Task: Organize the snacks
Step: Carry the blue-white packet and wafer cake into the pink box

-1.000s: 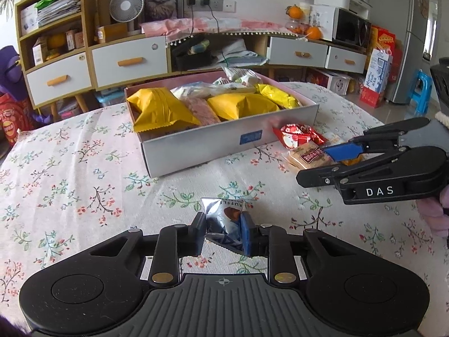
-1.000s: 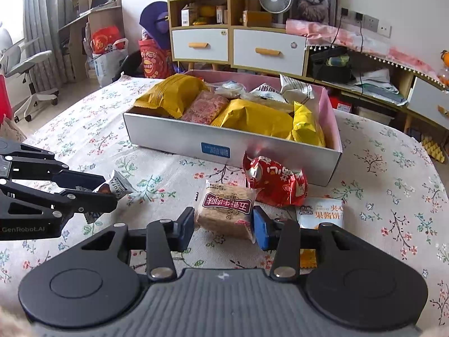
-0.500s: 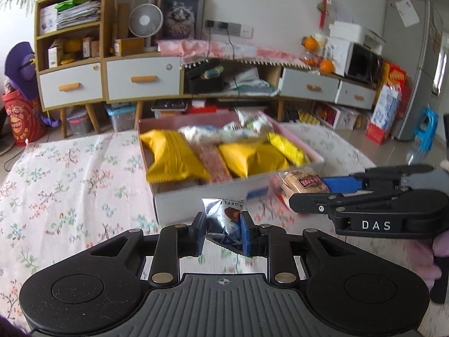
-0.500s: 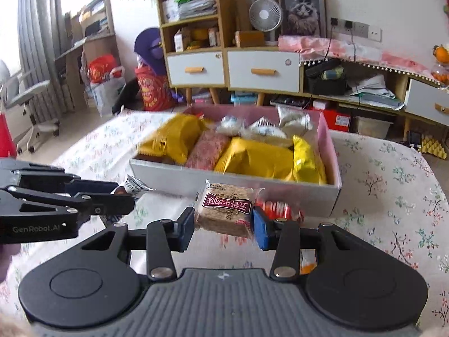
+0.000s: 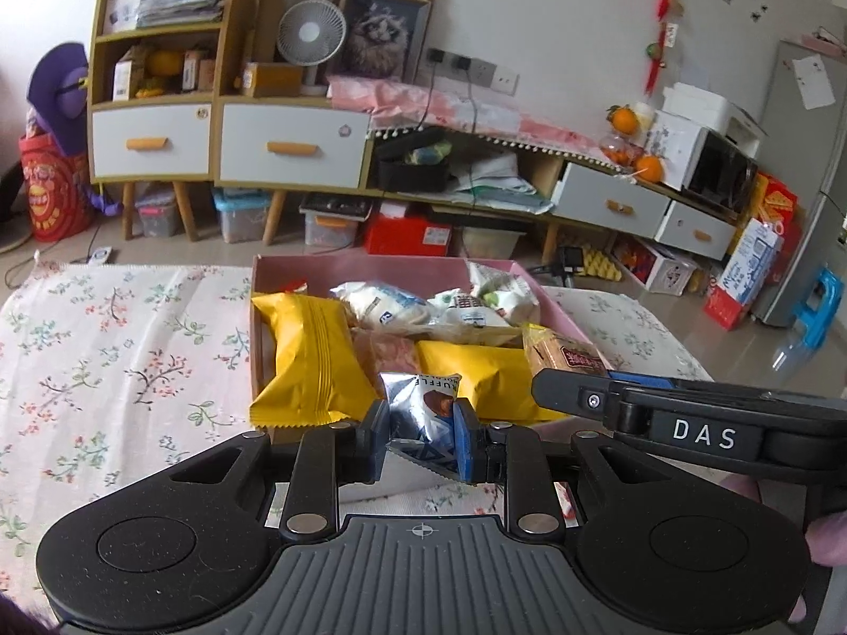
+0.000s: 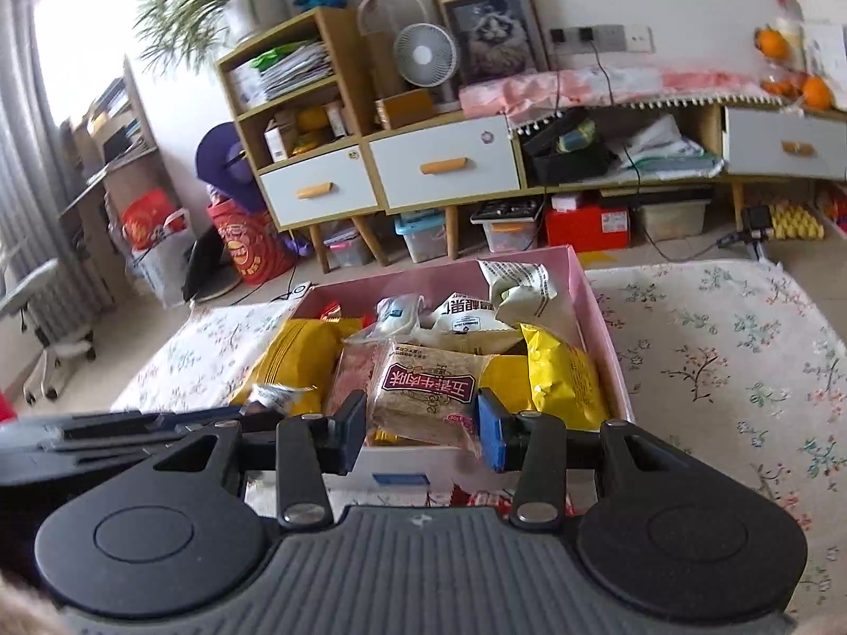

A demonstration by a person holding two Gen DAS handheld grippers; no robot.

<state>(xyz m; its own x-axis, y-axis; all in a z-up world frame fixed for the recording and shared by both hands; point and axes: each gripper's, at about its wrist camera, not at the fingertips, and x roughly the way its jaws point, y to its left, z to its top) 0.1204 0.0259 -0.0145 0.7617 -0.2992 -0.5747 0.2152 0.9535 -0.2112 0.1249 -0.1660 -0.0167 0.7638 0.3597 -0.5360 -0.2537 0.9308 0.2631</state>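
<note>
My left gripper (image 5: 421, 436) is shut on a small silver truffle packet (image 5: 423, 413) and holds it above the near edge of the snack box (image 5: 370, 264). My right gripper (image 6: 421, 423) is shut on a clear-wrapped brown cake packet (image 6: 429, 391) over the box's near wall (image 6: 397, 468). In the left wrist view the right gripper (image 5: 550, 383) reaches in from the right with the cake packet (image 5: 564, 352). The box holds yellow bags (image 5: 312, 354) and white packets (image 5: 455, 307). The left gripper's black body (image 6: 106, 434) shows at the left of the right wrist view.
The box sits on a table with a floral cloth (image 5: 122, 349). A red packet (image 6: 476, 497) lies on the cloth just in front of the box. Cabinets with drawers (image 5: 291, 143), a fan and floor clutter stand behind the table.
Both grippers have risen from the table with their packets and moved forward over the box. The view now looks down into the box.
</note>
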